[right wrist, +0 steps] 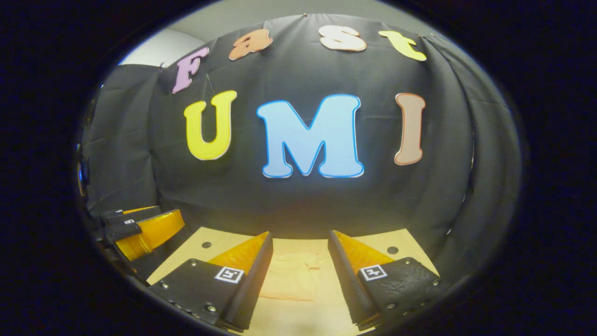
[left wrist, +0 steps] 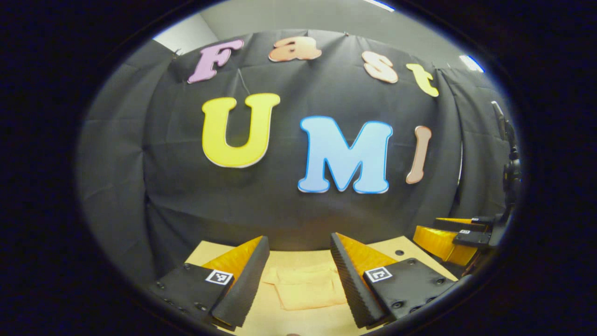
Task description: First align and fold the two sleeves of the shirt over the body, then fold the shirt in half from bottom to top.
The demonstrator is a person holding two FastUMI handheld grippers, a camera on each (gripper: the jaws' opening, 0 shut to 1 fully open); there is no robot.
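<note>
The shirt (left wrist: pixel 305 289) lies flat on the surface (left wrist: pixel 401 249), apparently compact. Both the left gripper (left wrist: pixel 300 275) and right gripper (right wrist: pixel 300 273) hover above it, jaws spread, pinching nothing. Which fold comes next is unclear; any needs a descent to an edge.

The pale peach shirt (left wrist: pixel 305 287) lies folded flat on the table (left wrist: pixel 298 322).

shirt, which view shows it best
The left gripper view: the shirt lies on the table with more cloth and folds visible between the fingers. The right gripper view shows a narrower strip of it.
</note>
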